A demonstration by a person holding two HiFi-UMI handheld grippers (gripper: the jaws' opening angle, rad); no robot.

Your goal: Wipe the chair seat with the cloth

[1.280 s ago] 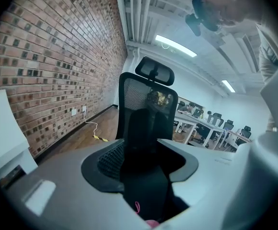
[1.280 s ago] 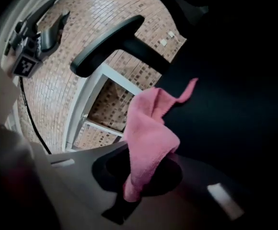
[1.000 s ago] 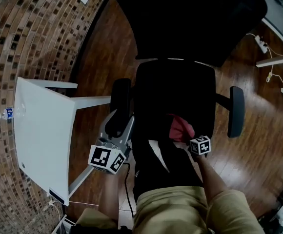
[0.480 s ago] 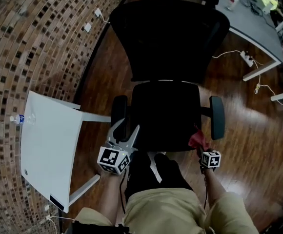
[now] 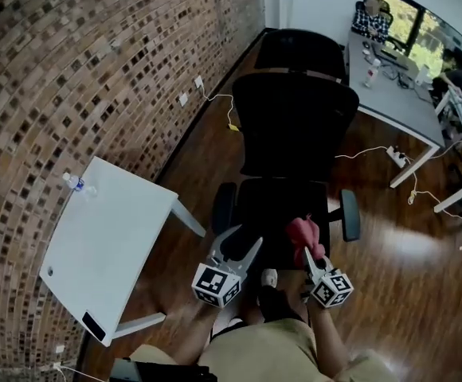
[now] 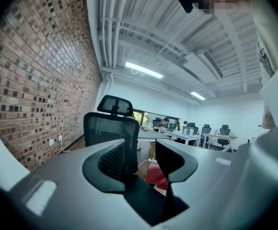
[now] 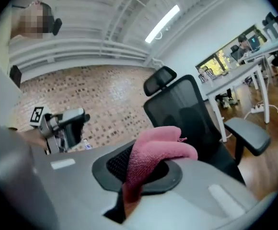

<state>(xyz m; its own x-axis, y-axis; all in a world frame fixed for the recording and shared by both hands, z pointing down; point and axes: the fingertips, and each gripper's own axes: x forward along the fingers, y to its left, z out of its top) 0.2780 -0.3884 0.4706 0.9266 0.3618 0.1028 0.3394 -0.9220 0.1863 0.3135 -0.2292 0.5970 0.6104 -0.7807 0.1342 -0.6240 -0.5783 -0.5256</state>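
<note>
Here we stand a step off the black office chair, the pink cloth (image 5: 303, 231) pinched fast in the jaws of the right gripper (image 5: 308, 258), bunched and folded over the jaw tips. A second ago that cloth lay low over the middle front of the chair seat (image 5: 272, 204). Half a second ago it had slid to the seat's front corner, at the right of the frame, just beside the armrest (image 5: 350, 216). Now our head view has lifted to take in the whole backrest (image 5: 293, 126), and the cloth rides at the seat's near edge, lower centre of the frame. The right gripper view looks up past the cloth at the backrest and ceiling, so we judge the cloth raised off the seat, though contact cannot be told for certain.

The left gripper (image 5: 244, 240) hangs beside it at lower centre, jaws wide apart with nothing between them, only the chair beyond. It has shifted with us but does no work. The white table (image 5: 103, 245) stands apart at lower left.

To us the sweep across the front of the seat looks finished, and either a fresh pass or the end of the job follows.
</note>
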